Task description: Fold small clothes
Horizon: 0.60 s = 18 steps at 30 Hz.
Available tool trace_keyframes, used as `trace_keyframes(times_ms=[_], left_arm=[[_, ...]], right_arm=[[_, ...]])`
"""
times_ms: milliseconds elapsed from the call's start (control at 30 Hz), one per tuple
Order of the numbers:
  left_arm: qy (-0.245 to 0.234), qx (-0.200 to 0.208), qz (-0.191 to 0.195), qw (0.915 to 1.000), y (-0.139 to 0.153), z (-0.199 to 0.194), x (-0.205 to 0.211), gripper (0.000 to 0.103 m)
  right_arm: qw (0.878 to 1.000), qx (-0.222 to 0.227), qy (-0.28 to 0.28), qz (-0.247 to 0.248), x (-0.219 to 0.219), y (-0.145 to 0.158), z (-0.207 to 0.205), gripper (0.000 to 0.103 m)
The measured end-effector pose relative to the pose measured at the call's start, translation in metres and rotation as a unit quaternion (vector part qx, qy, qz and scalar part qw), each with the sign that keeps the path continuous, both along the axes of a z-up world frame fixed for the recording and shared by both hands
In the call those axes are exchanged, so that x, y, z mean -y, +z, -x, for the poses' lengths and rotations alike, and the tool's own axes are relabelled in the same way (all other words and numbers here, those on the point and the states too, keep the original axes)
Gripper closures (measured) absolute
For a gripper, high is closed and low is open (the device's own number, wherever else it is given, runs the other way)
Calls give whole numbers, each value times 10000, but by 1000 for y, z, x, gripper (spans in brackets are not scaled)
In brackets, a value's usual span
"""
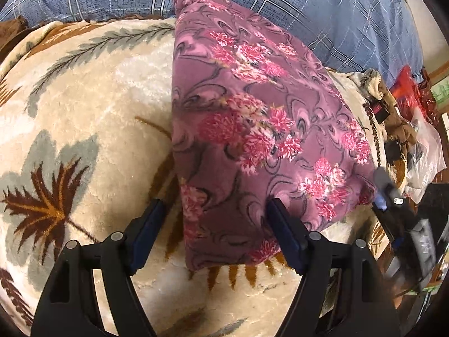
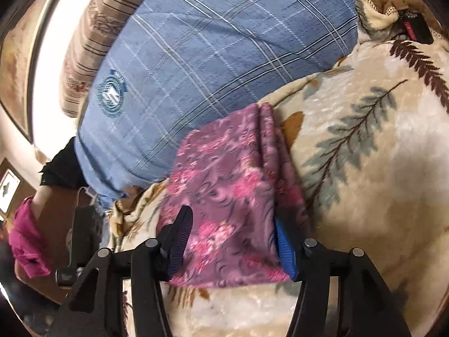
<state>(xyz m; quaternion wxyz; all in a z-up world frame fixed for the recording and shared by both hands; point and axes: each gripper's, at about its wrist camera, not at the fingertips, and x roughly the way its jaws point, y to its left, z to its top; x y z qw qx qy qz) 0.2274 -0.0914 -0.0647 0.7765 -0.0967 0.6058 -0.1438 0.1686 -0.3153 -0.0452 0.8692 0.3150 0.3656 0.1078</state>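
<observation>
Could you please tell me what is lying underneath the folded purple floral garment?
The folded purple floral garment rests on a cream leaf-patterned blanket, with its far end against a blue plaid cushion. Whatever lies directly under the garment is covered.

The right gripper hangs over a folded purple floral cloth, its jaws apart and the pads off the fabric. The cloth lies on a cream leaf-patterned blanket, its far end against a blue plaid quilt.
</observation>
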Motion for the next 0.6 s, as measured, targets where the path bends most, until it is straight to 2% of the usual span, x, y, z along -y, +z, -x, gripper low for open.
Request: trace_keyframes(times_ms=[33, 67, 133, 167, 233, 300, 333, 433, 500, 567, 600], left_arm=[[11, -22, 57, 10000, 1, 4, -3, 27], [0, -28, 74, 10000, 2, 5, -4, 27], [-19, -17, 21, 10000, 1, 7, -6, 27], [-9, -8, 28, 10000, 0, 7, -7, 27], [17, 10, 46, 10000, -1, 8, -8, 27], [-50, -27, -13, 10000, 2, 9, -7, 26], [-67, -51, 23, 10000, 4, 10, -8, 27], [32, 30, 385, 9993, 17, 9, -16, 26], [138, 133, 575, 9982, 28, 8, -24, 26], [199, 238, 625, 9976, 35, 6, -28, 26], [228, 286, 609, 9975, 37, 4, -28, 26]], right_arm=[[9997, 63, 28, 241, -4, 5, 0, 89], [9991, 179, 88, 380, -6, 11, 1, 99], [9982, 477, -59, 352, -2, 22, 8, 99], [9980, 481, -127, 384, 0, 23, 9, 99], [9978, 178, -217, 599, 3, 14, 4, 99], [9959, -336, -258, 797, 3, -4, -4, 99], [9956, -407, -295, 789, 4, -7, -4, 99], [9950, 111, -507, 854, 7, 14, 9, 93], [9890, 736, -754, 1037, 7, 34, 24, 92], [9855, 1281, -754, 818, 9, 47, 34, 86], [9851, 1392, -702, 731, 9, 49, 36, 82]])
